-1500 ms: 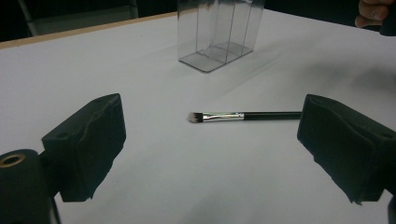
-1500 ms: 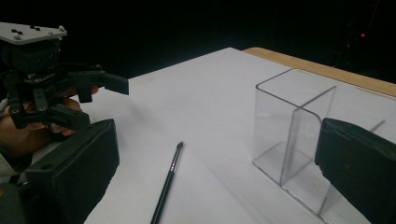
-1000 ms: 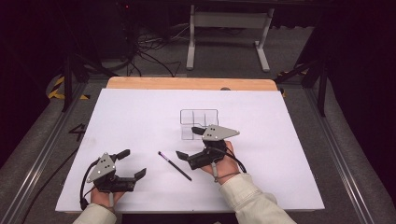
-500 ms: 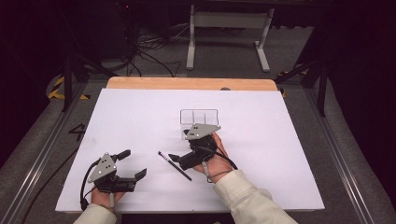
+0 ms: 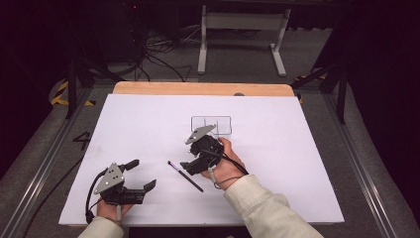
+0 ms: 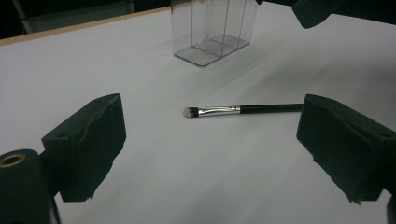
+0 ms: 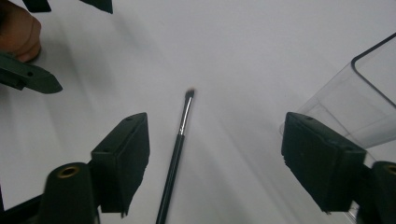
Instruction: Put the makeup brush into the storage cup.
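Black and spread apart, the jaws of our right gripper (image 5: 190,167) hang over the white sheet with nothing between their pads; in the right gripper view (image 7: 215,158) the makeup brush (image 7: 180,135) lies just inside the left-hand jaw, flat on the sheet, bristle tip pointing away from us. Beside the other jaw stands the clear plastic organiser (image 7: 359,107), upright and divided into compartments. In the high view it sits just beyond this gripper (image 5: 212,125), and the brush (image 5: 184,175) lies slantwise right beside the gripper's jaws.

Our left gripper (image 5: 143,174) is nearer the front edge of the table, well apart from the right one, its jaws also wide open and empty. Along its jaws in the left gripper view (image 6: 210,140) we see the brush (image 6: 233,110) lying crosswise ahead, and the organiser (image 6: 212,28) farther off.

Outward from both, the white sheet (image 5: 297,148) covers nearly the whole tabletop, leaving a strip of wooden board (image 5: 203,89) bare along the far edge. Metal rails (image 5: 44,158) run along the sides. Past the table we see a grey floor with a tangle of cables (image 5: 158,57) and a white metal stand (image 5: 242,25), the rest of the room being dark.
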`<state>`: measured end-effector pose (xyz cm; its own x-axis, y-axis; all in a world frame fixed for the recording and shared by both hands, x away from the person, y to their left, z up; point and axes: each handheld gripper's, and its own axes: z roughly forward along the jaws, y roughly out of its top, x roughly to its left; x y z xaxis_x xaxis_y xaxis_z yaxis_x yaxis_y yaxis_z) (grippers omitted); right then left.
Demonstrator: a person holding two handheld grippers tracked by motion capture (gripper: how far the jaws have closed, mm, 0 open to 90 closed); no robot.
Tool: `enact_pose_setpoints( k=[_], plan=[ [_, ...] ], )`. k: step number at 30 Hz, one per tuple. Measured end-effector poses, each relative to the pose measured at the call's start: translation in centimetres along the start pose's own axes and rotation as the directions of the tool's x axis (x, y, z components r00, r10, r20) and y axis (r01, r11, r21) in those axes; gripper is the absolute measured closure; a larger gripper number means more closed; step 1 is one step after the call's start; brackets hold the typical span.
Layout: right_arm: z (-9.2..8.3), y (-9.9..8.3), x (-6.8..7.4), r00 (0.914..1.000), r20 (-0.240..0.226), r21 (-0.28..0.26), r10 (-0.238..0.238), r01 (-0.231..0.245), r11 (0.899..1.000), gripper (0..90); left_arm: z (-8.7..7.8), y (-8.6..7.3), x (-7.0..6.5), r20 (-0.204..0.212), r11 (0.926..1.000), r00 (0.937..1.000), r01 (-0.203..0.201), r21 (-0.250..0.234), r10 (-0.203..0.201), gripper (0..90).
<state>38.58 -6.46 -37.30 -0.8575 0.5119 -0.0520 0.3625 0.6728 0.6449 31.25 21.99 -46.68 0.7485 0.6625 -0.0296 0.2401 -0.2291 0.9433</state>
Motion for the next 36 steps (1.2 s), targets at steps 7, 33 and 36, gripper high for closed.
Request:
enact_pose_setpoints(
  k=[7,33,36],
  plan=[
    [-0.1,1.0,-0.1,0.9999,-0.007,0.083,-0.014,0.014,0.996,31.8,0.1,0.0,-0.1,0.001,0.9999,0.9999,-0.01,0.006,0.01,9.8],
    [4.2,2.4,0.4,0.9906,-0.121,0.383,0.063,-0.012,0.924,51.8,0.0,0.0,-0.1,0.001,1.0,1.0,-0.005,0.003,0.005,10.2],
    [4.9,2.1,0.6,0.9921,-0.114,0.384,0.053,-0.005,0.923,53.8,0.0,0.1,-0.1,-0.002,0.9999,0.9999,-0.014,0.008,0.014,10.4]
  ],
)
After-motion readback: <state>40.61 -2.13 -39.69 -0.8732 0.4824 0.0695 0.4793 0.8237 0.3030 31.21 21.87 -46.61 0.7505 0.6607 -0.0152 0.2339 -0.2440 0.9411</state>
